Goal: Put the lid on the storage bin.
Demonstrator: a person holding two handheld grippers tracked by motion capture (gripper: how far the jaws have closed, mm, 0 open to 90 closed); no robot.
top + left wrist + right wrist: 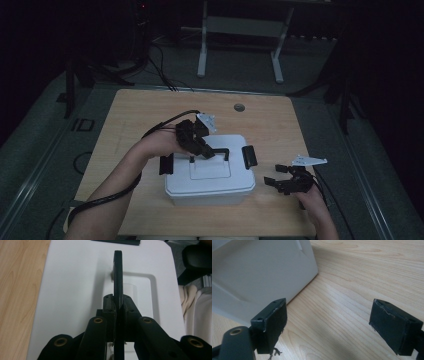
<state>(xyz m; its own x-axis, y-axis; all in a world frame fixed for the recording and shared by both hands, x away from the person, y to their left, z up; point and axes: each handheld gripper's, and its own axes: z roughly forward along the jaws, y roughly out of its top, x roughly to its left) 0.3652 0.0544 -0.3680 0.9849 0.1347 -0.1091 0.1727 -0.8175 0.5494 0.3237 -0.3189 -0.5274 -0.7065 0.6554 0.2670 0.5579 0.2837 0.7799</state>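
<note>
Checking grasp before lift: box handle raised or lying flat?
Raised: the black handle stands above the white box's lid, pinched by the left gripper.

A white box [210,182] with a black handle [220,151] and black clips [249,156] is seen on a pale wood-grain table [280,125], beside black grippers [292,181].

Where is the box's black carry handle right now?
In the high view, the handle stands on the white box's lid, mid-table, clamped in the left tongs.
</note>
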